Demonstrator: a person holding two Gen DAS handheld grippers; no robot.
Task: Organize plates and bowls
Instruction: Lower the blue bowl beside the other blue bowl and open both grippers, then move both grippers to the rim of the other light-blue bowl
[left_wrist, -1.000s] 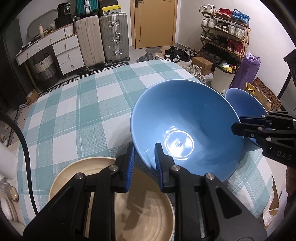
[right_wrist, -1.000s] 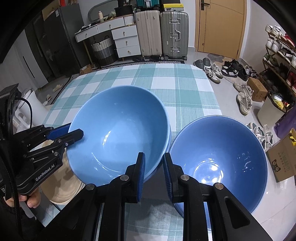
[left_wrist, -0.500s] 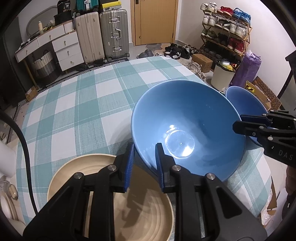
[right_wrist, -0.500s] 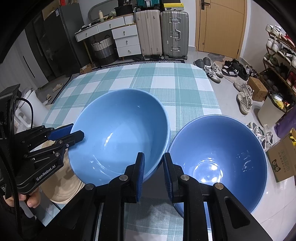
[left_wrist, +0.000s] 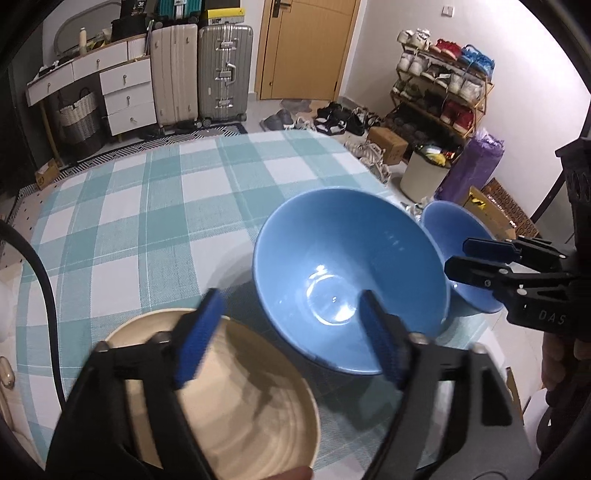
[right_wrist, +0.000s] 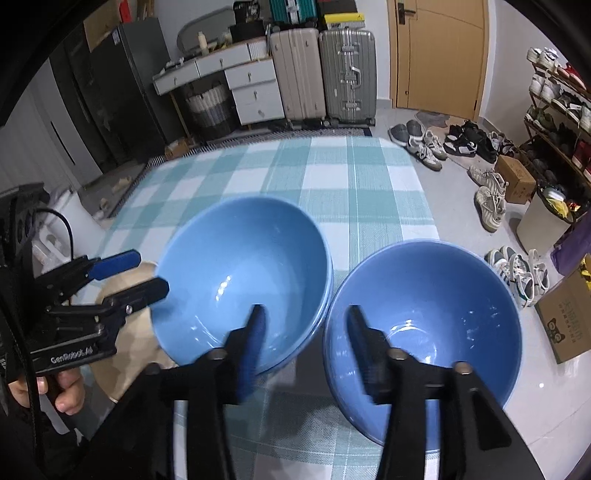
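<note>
Blue bowls (right_wrist: 243, 269) sit free below both downward-tilted hand-held grippers, left (left_wrist: 291, 332) and right (right_wrist: 306, 343), jaws just opening, seemingly clear.

Three blue bowls: two nested at centre frame (right_wrist: 243, 273), one alone at lower right (right_wrist: 424, 317). One beige plate (left_wrist: 221, 391) at lower left. Two suitcases (right_wrist: 321, 74) stand at top centre.

Room clutter beyond the claw
Two suitcases (right_wrist: 325, 74) stand far ahead beside a wooden door (right_wrist: 439, 55); shoe rack (left_wrist: 443, 85) right.
</note>
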